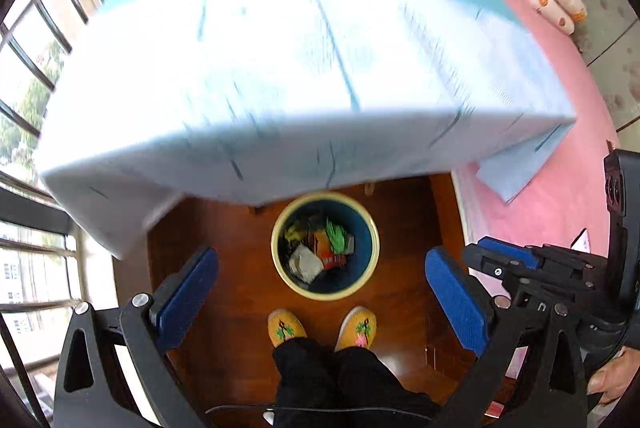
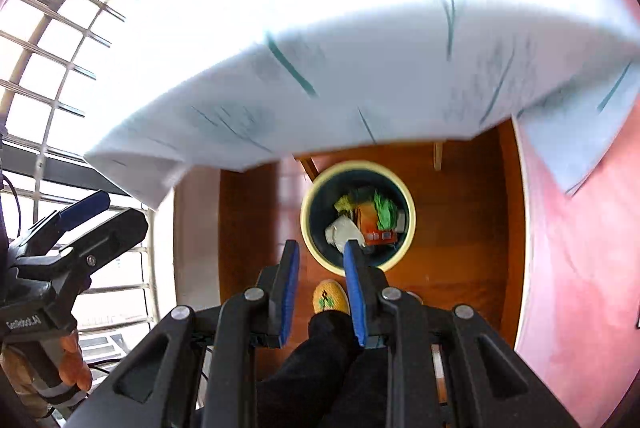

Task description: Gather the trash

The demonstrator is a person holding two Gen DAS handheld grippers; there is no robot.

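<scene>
Blue bin (image 1: 325,246) on the wood floor (image 1: 224,248), full of trash (image 1: 320,248).
L gripper (image 1: 322,292) is wide open w/ nothing in it, right above the bin. R gripper (image 2: 322,280) has a small gap, holds nothing, near the bin (image 2: 358,214). Yellow shoes (image 1: 322,328) stand by the bin. White cloth (image 1: 280,67) hangs over a table behind it. Pink bed (image 1: 560,167) on the right.

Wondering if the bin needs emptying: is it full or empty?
Partly filled. The trash bin stands upright on the wooden floor with wrappers and crumpled paper covering its bottom, well below the rim.
</scene>
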